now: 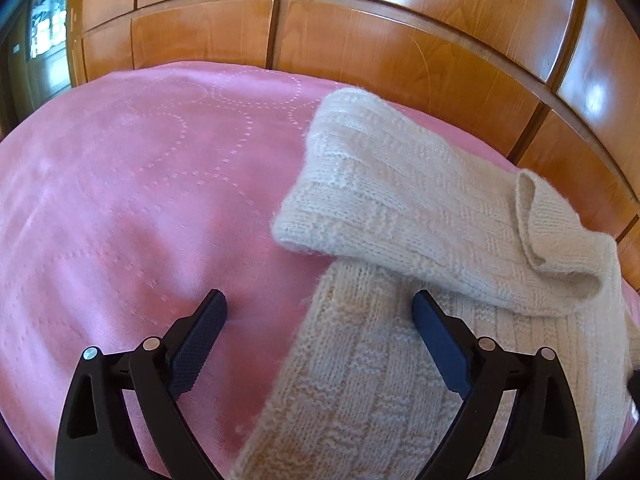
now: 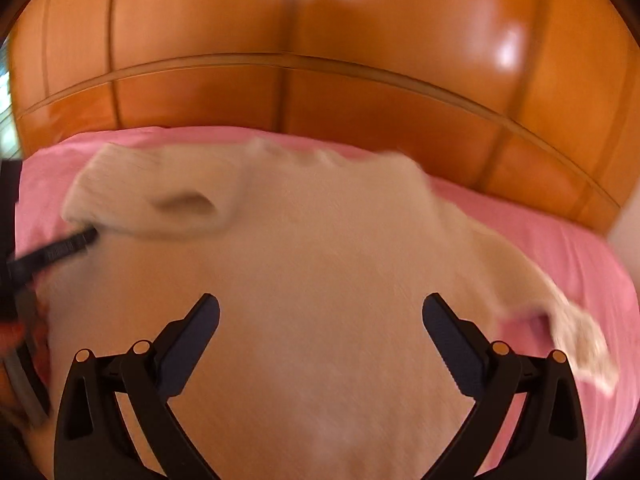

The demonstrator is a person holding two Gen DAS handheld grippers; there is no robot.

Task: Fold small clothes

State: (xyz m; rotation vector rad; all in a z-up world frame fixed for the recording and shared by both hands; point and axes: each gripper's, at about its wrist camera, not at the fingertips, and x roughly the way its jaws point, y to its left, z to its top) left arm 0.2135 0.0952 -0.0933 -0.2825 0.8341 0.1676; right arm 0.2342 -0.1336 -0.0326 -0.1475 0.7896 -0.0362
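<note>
We count one sweater (image 1: 400, 208), cream knit, lying on one bed with a pink cover (image 1: 120, 200). In the left wrist view it fills the right half of the frame; one sleeve (image 1: 420, 200) is folded across the body toward centre frame, its cuff at centre. In the right wrist view, which is blurred, the sweater (image 2: 304, 264) covers the middle of the frame, with that folded sleeve (image 2: 136, 196) at upper left and the second sleeve (image 2: 576, 344) stretched out to the lower right, so two sleeves in all.

We see two grippers. The left gripper (image 1: 320, 308) sits at the bottom of its frame with the fingers released and spread wide; its left finger (image 1: 200, 340) is over the pink cover, its right finger over the knit, the sweater's edge between them ungripped. The right gripper (image 2: 320, 312) is likewise released, fingers wide above the sweater body, grasping nothing.

Wooden panels (image 1: 360, 40) run across the top of both views. No containers appear.
</note>
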